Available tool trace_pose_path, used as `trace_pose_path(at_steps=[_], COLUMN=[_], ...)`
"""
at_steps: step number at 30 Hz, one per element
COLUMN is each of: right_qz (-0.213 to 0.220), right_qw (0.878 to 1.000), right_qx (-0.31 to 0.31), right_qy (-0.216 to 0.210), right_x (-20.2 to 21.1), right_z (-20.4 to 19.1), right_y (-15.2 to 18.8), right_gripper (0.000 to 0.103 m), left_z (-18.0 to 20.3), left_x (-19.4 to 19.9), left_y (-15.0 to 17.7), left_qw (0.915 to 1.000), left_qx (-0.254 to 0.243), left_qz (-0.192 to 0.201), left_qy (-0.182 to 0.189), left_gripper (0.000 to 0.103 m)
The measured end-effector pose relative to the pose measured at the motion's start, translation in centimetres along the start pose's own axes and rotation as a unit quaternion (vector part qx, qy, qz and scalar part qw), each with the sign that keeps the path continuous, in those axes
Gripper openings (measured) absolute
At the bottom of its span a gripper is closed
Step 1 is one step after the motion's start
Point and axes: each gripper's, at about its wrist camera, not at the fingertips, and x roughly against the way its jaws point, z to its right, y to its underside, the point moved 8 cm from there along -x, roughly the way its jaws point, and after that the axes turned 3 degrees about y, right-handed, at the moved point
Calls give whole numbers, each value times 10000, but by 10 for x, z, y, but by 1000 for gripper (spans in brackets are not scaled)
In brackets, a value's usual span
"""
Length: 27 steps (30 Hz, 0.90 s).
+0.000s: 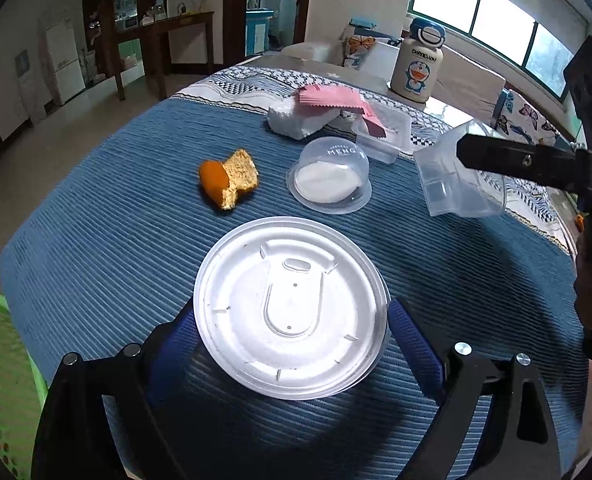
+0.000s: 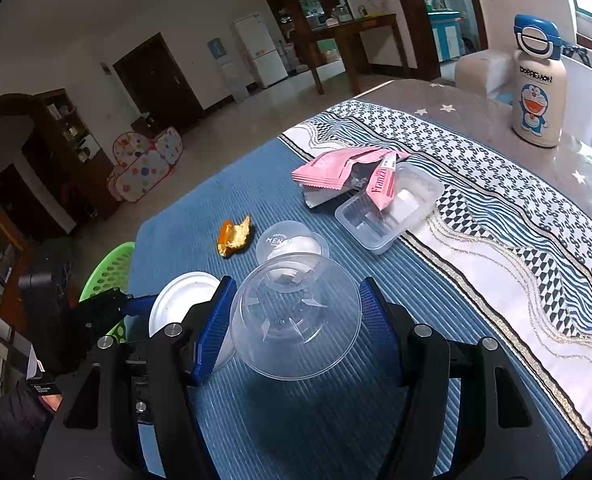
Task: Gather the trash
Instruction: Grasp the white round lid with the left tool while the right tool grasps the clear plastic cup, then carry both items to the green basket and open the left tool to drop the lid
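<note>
A lived-in home, its open living and dining area. A table (image 2: 475,240) under a blue ribbed cloth fills the foreground. At eleven o'clock in the right wrist view stand a white refrigerator (image 2: 260,50) and a dark wooden sideboard (image 2: 359,36); at nine o'clock, a spotted children's play tent (image 2: 146,164). A cartoon-print water bottle (image 2: 539,84) stands at two o'clock, with butterfly-print cushions (image 1: 523,118) beneath a wide window (image 1: 491,20).

Left wrist camera hangs close above the white lid (image 1: 292,308), tipped steeply down. Right wrist camera sits just right of that lid (image 2: 184,300), angled down too. Both face the Doraemon bottle (image 1: 415,64) (image 2: 537,84) beyond it.
</note>
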Motion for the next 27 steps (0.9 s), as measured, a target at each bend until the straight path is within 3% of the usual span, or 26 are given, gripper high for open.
trace_pose_path(at_steps=[9, 17, 27], right_qz=[27, 10, -47], right_qw=[10000, 9994, 9958], right_qx=[78, 294, 709], right_qy=[-30, -176, -580], right_x=[2, 0, -15], right_z=[-6, -38, -106], right_y=[-1, -6, -11], right_gripper=[63, 63, 63], left_z=[-13, -48, -141], left_x=[24, 70, 147], left_y=[-10, -6, 32], left_qw=[9992, 9957, 9802], left_qx=[191, 556, 1264], left_qz=[330, 663, 930], left_qy=[-97, -327, -1204], left_gripper=[87, 87, 87])
